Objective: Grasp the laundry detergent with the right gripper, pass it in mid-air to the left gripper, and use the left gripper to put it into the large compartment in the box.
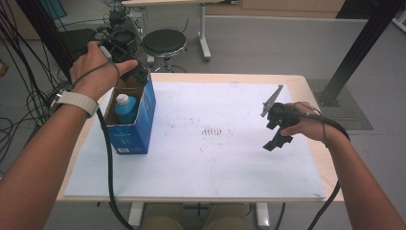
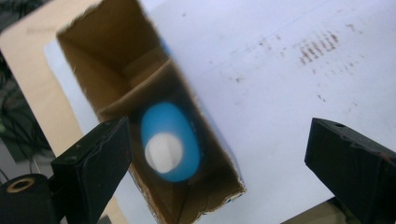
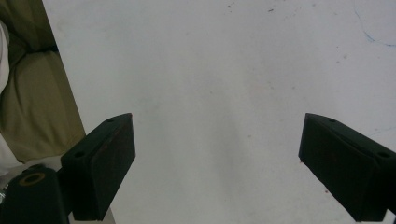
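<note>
Bottle (image 2: 170, 142) stands upright in the blue box (image 1: 143, 125) at far left, straight below the left gripper (image 2: 217, 163), jaws wide and empty; right gripper (image 3: 217, 163) idles wide open, well apart

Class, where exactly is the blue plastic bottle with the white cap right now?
The blue plastic bottle with the white cap stands upright inside the open blue cardboard box at the table's left side in the high view, directly below the open left hand-held gripper.

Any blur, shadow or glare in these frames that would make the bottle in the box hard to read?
Left gripper view: the blue bottle is soft and smeared, and the box interior is shadowed. High view: the bottle reads clearly under even light, no glare. Right gripper view: soft shadows on the white sheet.
</note>
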